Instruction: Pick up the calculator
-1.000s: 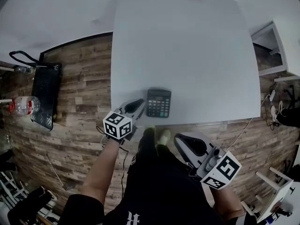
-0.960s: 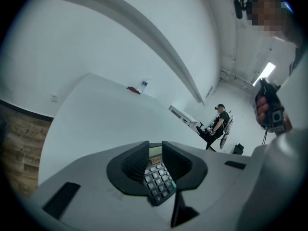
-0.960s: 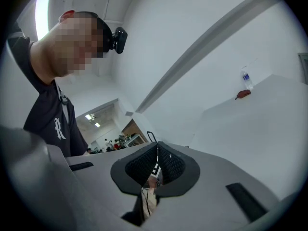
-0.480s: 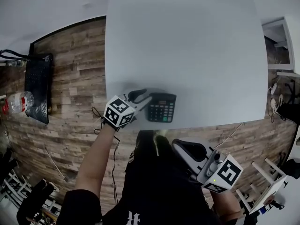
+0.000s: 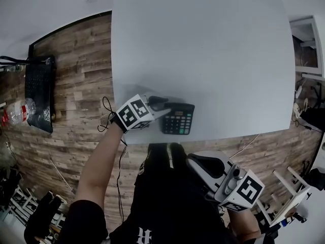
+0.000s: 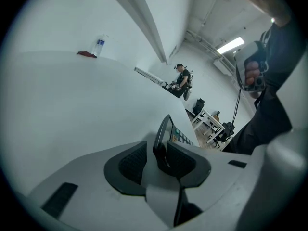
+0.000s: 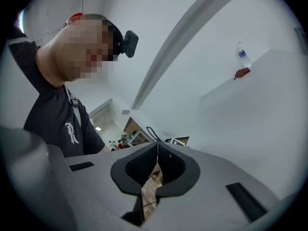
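A dark calculator (image 5: 179,119) lies flat near the front edge of the white table (image 5: 203,44). My left gripper (image 5: 160,107) is at the calculator's left end, pointing right and downward. In the left gripper view the calculator's thin edge (image 6: 166,129) stands between the two pads, close against the right one with a gap to the left one. These jaws have just been opening and are not pressing on it. My right gripper (image 5: 195,160) hangs below the table's front edge, in front of my body. Its pads meet at the tips (image 7: 157,150) with nothing between them.
A black bag (image 5: 39,93) and a plastic bottle (image 5: 12,113) lie on the wooden floor to the left. A white shelf unit (image 5: 304,39) stands right of the table. A water bottle (image 6: 99,44) and a reddish-brown item (image 6: 86,54) sit at the table's far edge.
The left gripper has moved right and down from beside the calculator onto its left end, and its jaws have spread. The right gripper has shifted only slightly.
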`<state>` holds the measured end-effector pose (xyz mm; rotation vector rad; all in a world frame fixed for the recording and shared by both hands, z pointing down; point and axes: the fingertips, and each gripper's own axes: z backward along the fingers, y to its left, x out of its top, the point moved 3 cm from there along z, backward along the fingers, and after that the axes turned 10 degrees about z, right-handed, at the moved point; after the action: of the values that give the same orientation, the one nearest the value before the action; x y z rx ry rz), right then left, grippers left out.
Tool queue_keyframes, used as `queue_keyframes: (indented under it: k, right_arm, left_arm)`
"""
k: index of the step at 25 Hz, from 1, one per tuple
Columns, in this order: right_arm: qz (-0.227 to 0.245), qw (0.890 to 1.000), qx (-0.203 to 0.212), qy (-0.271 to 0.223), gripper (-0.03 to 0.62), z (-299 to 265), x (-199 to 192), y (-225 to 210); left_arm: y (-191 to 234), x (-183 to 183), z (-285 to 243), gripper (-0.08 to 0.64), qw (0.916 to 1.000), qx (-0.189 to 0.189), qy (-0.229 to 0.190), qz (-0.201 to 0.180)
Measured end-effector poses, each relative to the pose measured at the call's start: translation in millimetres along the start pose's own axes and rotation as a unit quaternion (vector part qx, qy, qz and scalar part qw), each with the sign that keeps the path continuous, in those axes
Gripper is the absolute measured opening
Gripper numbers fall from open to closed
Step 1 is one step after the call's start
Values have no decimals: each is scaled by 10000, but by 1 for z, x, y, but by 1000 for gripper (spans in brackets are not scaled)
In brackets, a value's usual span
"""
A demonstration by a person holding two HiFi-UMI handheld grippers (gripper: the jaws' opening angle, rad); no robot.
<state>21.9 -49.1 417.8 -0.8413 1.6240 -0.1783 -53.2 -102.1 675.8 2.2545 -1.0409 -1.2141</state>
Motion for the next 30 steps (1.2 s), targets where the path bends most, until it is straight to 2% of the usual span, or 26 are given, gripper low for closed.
queue_keyframes:
  k: [6,7,11,16,22,30]
  right_arm:
    - [-101,9999,-113,10,15,3,-4,-6]
    - [-119,9998,-128,5,15,2,-4,-8]
    - [-161,9997,-159,-5,15,2,-5,-10]
    - [-219,9995,-214,-105,15,5,-5,-14]
    - [-309,9987,-282,-286,15,21,-5,-15]
    - [-130,9987,-217,-448,15,33,5,-7]
  left_arm:
    - [-7,1,-6,123,9967,-583,503,-267]
    - [-6,2,-6,98,9959,-660,557,-264]
    - [-4,4,-7,70,9941,-871,643,-78]
    - [-2,6,-4,52,9920,-1113,485,342]
    - [-19,9,4,44,9939,-959,344,411]
    - [-46,22,28,44,9982,-543,233,134]
